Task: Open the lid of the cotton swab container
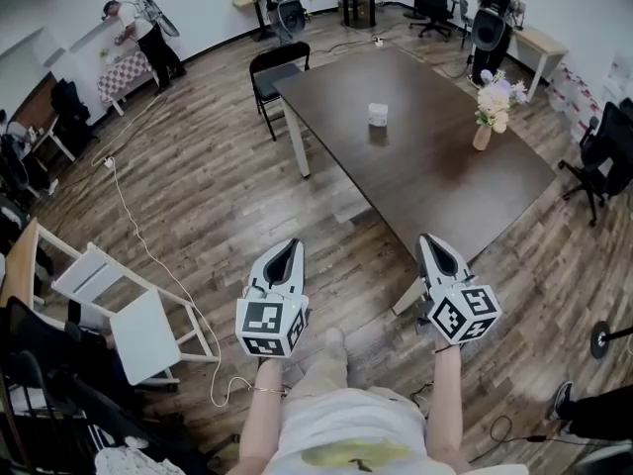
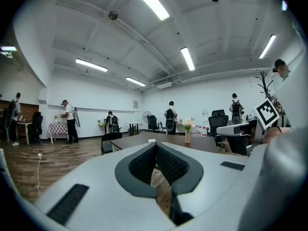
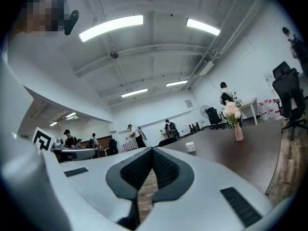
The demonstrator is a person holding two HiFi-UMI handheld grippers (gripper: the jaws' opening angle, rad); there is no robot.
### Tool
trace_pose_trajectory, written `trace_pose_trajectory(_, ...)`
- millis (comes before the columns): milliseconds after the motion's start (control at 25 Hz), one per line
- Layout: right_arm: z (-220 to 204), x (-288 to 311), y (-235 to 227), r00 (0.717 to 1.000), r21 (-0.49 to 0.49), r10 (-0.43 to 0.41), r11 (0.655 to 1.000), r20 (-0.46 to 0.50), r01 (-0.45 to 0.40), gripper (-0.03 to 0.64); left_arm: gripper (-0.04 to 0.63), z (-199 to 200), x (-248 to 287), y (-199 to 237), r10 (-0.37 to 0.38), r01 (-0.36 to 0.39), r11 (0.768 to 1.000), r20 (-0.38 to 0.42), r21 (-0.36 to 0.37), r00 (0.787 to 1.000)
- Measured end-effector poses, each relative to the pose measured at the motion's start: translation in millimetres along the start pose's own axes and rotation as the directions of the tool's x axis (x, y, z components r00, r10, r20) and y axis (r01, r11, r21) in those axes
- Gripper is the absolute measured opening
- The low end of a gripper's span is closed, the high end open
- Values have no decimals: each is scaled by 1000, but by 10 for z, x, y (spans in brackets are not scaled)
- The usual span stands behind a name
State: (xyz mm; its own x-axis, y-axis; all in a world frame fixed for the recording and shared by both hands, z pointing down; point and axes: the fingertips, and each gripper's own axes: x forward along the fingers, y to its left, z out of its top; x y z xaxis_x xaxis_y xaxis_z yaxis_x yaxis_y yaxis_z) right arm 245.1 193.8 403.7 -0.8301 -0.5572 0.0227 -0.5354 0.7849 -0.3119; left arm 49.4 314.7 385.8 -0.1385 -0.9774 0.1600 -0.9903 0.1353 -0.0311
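A small white cotton swab container (image 1: 378, 114) stands near the middle of the dark brown table (image 1: 435, 176), far ahead of both grippers. It also shows as a small white box (image 3: 190, 147) in the right gripper view and as a white speck (image 2: 151, 140) just above the jaw tips in the left gripper view. My left gripper (image 1: 294, 246) and right gripper (image 1: 431, 241) hang over the wooden floor short of the table's near corner. Both are shut with nothing between their jaws.
A vase of flowers (image 1: 491, 107) stands on the table's right side. A black chair (image 1: 274, 70) sits at the table's far left end, and a white folding chair (image 1: 134, 315) stands on the floor at left. Several people stand at the room's far walls.
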Motion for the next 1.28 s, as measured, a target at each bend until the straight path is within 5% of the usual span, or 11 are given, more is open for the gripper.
trace_pose_trajectory(600, 59, 1476, -231, 997, -39, -72, 997, -19, 71, 21, 24, 133, 1280, 901, -81, 81, 996, 0, -26, 997)
trace_pose_trajectory(1280, 55, 2308, -661, 992, -92, -123, 988, 5, 123, 21, 25, 62, 2238, 1116, -149, 149, 988, -14, -37, 989)
